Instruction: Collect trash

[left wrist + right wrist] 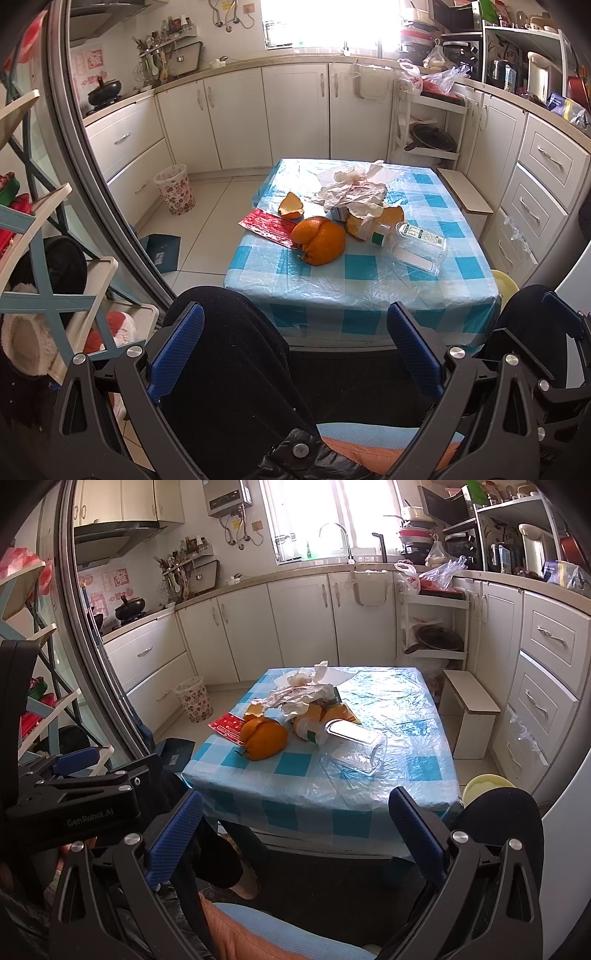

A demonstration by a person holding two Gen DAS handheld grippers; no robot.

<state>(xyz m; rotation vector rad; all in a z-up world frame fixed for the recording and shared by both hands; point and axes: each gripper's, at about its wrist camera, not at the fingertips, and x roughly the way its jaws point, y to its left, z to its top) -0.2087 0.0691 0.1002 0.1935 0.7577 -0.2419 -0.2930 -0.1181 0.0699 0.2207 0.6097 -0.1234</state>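
Note:
On a low table (332,291) with a blue checked cloth lies a pile of trash. It holds a large orange peel (317,240), a smaller peel piece (291,205), crumpled tissues (354,188), a red wrapper (266,223), a clear plastic bottle (421,243) on its side and a small green-labelled bottle (376,232). The same peel (262,734), tissues (306,694) and clear bottle (354,744) show in the right wrist view. My left gripper (295,308) and right gripper (295,794) both stand open with nothing in them, short of the table's near edge, above a person's dark-trousered knees.
A flower-patterned waste bin (173,188) stands on the floor left of the table, by the white cabinets. A low white stool (465,192) sits right of the table, with a yellow round object (484,786) at its near right corner. A shelf rack (55,295) crowds the left.

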